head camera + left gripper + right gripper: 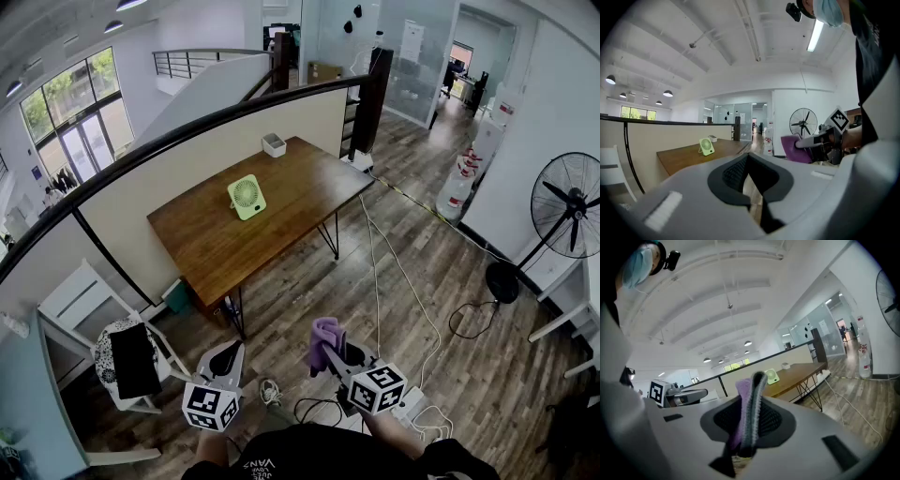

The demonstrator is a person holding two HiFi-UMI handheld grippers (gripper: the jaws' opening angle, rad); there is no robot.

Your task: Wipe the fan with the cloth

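Note:
A small light-green fan (247, 197) stands upright on the wooden table (281, 220) far ahead, also seen small in the left gripper view as the fan (707, 146) and in the right gripper view as the fan (772, 376). My right gripper (330, 352) is shut on a purple cloth (324, 341), which stands folded between its jaws as the cloth (748, 404). My left gripper (225, 360) is shut with nothing in it; its jaws meet (749, 174). Both grippers are held low, well short of the table.
A white box (274, 144) sits at the table's far end. A white chair (112, 352) with a dark item stands at the left. A black pedestal fan (561, 211) stands at the right. Cables (394, 281) trail over the wooden floor. A railing wall (187, 159) runs behind the table.

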